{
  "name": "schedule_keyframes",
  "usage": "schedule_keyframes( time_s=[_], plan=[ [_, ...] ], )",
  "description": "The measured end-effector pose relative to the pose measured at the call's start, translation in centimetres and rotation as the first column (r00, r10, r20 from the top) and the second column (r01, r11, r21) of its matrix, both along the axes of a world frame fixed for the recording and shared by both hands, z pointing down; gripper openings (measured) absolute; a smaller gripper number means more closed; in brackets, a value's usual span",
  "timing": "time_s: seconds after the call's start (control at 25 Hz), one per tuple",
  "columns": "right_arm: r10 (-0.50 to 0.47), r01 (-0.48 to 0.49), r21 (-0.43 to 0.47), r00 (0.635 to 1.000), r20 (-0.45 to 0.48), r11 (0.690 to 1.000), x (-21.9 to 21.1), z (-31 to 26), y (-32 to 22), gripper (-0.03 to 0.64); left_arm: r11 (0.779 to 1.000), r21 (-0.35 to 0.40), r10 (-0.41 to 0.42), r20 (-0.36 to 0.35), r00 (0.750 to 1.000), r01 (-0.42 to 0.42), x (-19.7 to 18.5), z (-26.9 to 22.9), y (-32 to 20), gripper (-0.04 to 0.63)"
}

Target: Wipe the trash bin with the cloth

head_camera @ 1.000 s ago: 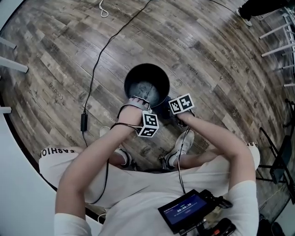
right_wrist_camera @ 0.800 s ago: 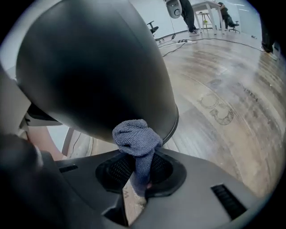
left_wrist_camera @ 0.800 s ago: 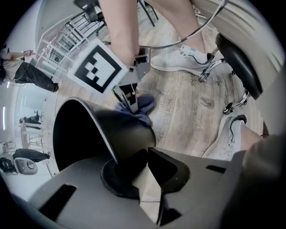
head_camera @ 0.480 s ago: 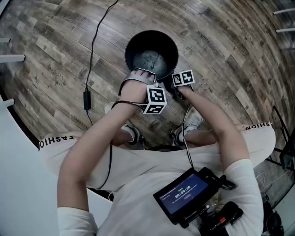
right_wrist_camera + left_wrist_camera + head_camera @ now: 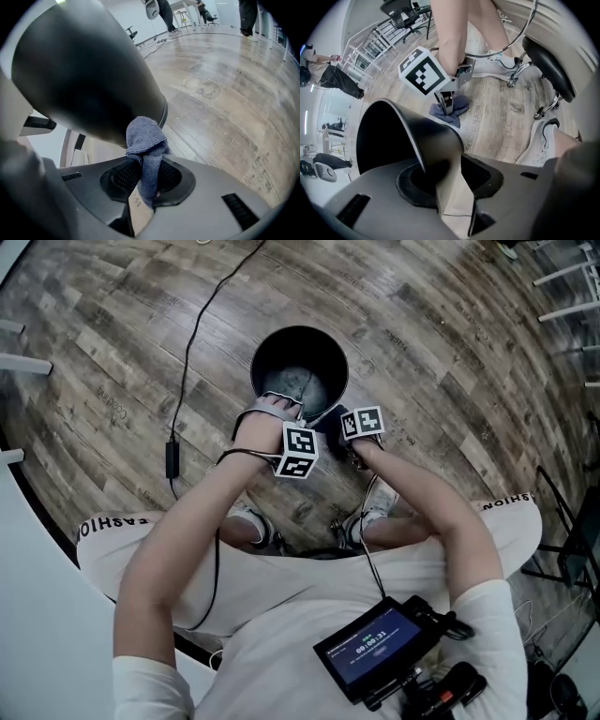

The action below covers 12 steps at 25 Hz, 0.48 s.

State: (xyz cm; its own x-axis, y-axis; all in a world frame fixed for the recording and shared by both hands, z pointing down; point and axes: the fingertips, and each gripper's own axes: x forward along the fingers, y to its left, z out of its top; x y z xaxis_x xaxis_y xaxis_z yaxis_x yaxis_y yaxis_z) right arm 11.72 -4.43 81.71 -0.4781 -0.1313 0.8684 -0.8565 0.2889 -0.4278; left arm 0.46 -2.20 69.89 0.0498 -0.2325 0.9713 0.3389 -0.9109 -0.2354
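A black round trash bin [image 5: 272, 341] stands on the wood floor in front of the seated person. My left gripper [image 5: 284, 412] is at its near rim. In the left gripper view the bin's wall [image 5: 393, 140] runs between the jaws of the left gripper [image 5: 450, 187], one jaw inside and one outside. Those jaws have just been opening, and floor shows in the gap beside the wall. My right gripper [image 5: 143, 187] is shut on a blue-grey cloth [image 5: 145, 140], whose bunched end is against the bin's outer wall [image 5: 89, 70]. The cloth [image 5: 449, 111] hangs low beside the bin.
A black cable [image 5: 192, 343] runs across the floor left of the bin. The person's white shoes [image 5: 251, 524] and a stool base with castors [image 5: 336, 521] are just behind the bin. A screen device [image 5: 375, 657] hangs at the person's chest. White furniture legs [image 5: 23, 364] stand at far left.
The right gripper with the cloth has sunk lower along the bin's near side. The left gripper has stayed at the bin's rim.
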Motion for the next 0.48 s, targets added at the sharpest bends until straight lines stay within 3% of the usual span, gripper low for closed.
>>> schedule_keyframes(
  time_s=[0.16,0.32,0.48],
  plan=[
    [-0.068,0.067,0.023,0.997,0.039,0.998,-0.9,-5.4,0.3,0.077,1.000,0.014,0.007,0.015,1.000,-0.007,-1.6,-1.0,-1.3,0.191],
    [-0.144,0.135,0.090,0.985,0.095,0.987,-2.0,-12.6,0.3,0.077,0.999,0.008,0.047,0.060,0.997,-0.048,-3.8,-0.8,-1.6,0.198],
    [-0.144,0.119,0.154,0.976,0.166,0.981,-2.7,-18.4,-0.3,0.077,0.989,0.092,0.108,0.117,0.987,-0.119,-4.3,-0.2,-1.9,0.177]
  ],
)
